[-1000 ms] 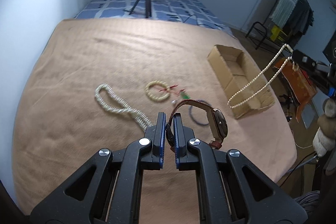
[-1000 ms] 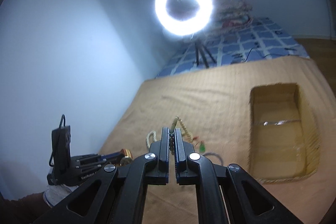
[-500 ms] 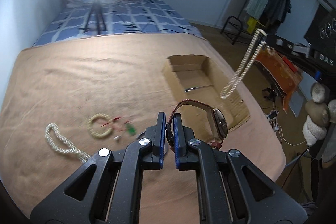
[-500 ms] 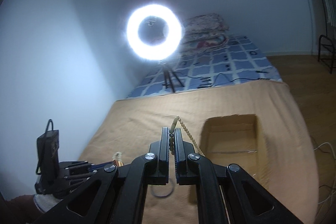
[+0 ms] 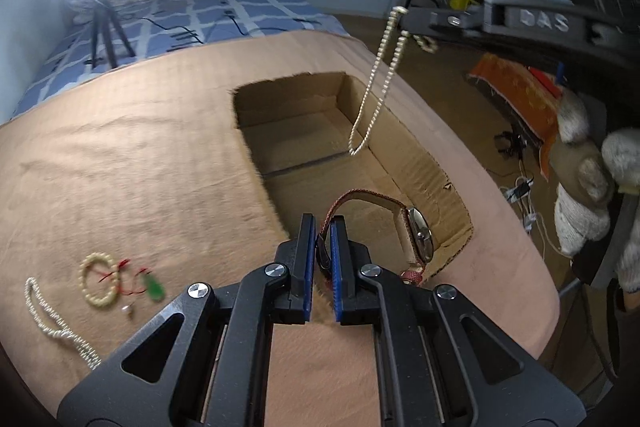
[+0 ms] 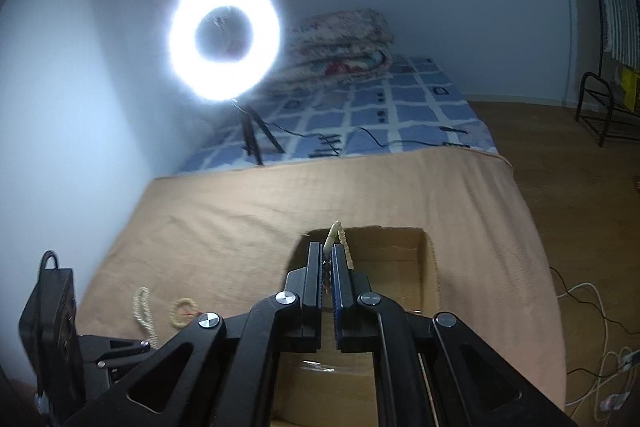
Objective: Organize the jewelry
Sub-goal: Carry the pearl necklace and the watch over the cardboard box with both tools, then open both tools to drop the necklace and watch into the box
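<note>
My left gripper (image 5: 323, 227) is shut on the strap of a brown-strapped wristwatch (image 5: 418, 233) and holds it over the near end of an open cardboard box (image 5: 256, 157). My right gripper (image 6: 327, 259) is shut on a cream bead necklace (image 6: 334, 233); in the left wrist view the necklace (image 5: 374, 95) hangs from the right gripper (image 5: 402, 17) over the box's far half. The box (image 6: 426, 275) lies under the right gripper.
On the tan blanket (image 5: 120, 147) to the left lie a cream bead bracelet (image 5: 96, 285) with a red cord and green pendant (image 5: 154, 287), and a white pearl strand (image 5: 56, 323). A ring light on a tripod (image 6: 224, 37) stands at the back. The bed's right edge drops to the floor.
Both grippers have moved right, over the box. The necklace now hangs above the box's inside, and the watch is above the box's near end.
</note>
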### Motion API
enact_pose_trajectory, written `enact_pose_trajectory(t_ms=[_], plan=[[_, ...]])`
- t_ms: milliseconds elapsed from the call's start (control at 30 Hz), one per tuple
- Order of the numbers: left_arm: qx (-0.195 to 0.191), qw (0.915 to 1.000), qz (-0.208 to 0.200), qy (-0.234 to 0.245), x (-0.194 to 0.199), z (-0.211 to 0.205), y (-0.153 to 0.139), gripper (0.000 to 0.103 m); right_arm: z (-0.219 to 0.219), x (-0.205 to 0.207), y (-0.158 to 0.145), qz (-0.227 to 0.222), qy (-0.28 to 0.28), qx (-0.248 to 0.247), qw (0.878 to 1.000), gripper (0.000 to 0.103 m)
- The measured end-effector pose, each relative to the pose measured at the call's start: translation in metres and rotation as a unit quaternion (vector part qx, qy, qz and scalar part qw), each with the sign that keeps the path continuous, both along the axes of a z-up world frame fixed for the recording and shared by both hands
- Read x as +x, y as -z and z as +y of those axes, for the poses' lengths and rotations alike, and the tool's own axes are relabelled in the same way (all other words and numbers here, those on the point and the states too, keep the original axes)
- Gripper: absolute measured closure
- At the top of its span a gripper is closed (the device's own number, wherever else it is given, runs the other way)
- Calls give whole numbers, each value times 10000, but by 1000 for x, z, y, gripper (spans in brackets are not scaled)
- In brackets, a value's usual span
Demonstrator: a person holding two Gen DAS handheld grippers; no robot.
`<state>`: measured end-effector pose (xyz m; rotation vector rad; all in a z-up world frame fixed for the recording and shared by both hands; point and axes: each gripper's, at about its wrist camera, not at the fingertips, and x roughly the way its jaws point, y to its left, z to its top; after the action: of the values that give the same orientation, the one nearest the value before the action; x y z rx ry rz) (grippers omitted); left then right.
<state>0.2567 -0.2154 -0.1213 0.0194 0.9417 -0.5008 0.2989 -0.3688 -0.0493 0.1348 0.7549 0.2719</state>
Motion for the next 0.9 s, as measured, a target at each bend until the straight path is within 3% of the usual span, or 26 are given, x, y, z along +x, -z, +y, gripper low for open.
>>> enact_pose_trajectory(t_ms=[300,733,900], plan=[[202,9995,239,57,10,-26,30,98,-14,29,45,447,96,-211,9987,102],[799,9959,352,238,13,-60,57,98,-14,41,79,887,98,-295,9956,102],[810,9954,452,249,14,-67,64,97,-18,45,92,1051,161,-298,9939,102]])
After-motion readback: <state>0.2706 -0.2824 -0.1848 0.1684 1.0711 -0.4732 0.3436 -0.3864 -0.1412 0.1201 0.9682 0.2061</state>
